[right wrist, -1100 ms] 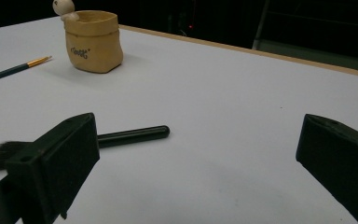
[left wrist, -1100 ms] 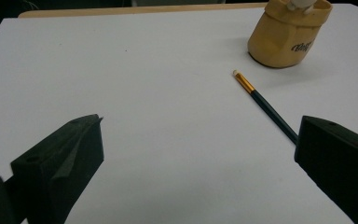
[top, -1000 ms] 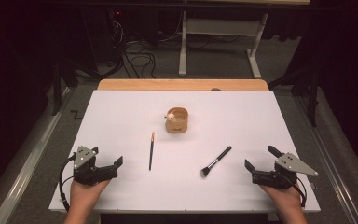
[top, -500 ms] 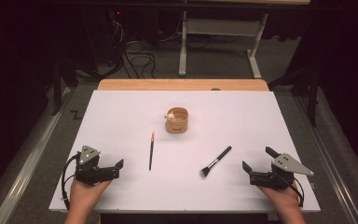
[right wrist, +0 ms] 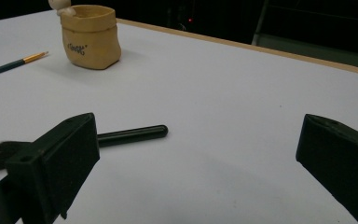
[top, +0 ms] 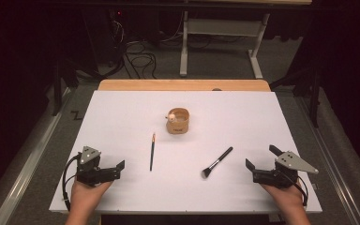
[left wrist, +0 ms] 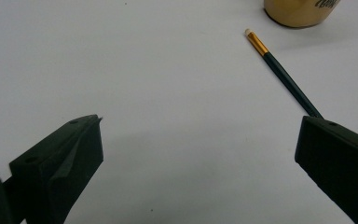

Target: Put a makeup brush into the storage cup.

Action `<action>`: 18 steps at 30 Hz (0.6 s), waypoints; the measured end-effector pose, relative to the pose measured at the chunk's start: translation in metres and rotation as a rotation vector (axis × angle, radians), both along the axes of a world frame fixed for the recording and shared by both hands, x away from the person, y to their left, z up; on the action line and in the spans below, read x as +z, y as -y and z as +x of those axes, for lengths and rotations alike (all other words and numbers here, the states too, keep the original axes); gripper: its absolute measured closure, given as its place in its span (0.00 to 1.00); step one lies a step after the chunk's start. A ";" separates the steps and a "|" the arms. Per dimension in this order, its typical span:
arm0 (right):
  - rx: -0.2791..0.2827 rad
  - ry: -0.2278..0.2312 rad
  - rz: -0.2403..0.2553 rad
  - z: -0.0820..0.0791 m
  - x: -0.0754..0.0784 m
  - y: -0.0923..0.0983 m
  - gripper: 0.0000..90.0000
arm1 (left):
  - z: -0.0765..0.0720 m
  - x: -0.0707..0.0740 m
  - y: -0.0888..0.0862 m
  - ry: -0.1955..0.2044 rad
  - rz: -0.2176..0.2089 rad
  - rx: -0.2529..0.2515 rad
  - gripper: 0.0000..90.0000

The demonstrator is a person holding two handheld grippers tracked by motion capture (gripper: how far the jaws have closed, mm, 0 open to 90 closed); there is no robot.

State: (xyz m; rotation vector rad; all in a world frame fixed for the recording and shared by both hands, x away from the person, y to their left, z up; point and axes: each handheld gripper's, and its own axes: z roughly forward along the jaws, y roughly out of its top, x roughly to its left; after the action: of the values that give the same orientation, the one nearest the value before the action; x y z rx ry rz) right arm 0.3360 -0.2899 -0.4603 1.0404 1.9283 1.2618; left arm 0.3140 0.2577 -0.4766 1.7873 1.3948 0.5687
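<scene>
Two hand-held grippers rest at the near edge of a white table (top: 122,112), the left gripper (top: 117,168) and the right gripper (top: 258,165) each with jaws spread wide and holding nothing. A thin pencil (top: 152,151) lies just ahead of the left gripper, a makeup brush (top: 217,161) lies between the grippers nearer the right one, and a tan cup (top: 178,121) stands farther back at centre. Something pale, too small to identify, sits at the cup's rim.

White surface (top: 122,117) with a wooden far edge; beyond it, cables (top: 138,54) on the floor and a metal frame (top: 220,37).
</scene>
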 end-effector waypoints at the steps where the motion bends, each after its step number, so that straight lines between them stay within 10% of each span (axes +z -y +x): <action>1: 0.000 0.006 0.010 -0.002 -0.001 0.002 0.00 | 0.001 0.000 0.001 -0.008 0.000 0.001 0.01; 18: 0.038 0.031 0.006 -0.006 -0.002 -0.002 0.00 | 0.005 -0.006 0.004 -0.085 0.017 0.014 0.01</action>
State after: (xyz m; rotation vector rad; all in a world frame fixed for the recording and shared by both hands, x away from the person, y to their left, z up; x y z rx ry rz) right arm 0.3304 -0.2876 -0.4620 0.9868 1.9303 1.2979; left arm 0.3193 0.2532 -0.4824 1.8355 1.4653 0.5186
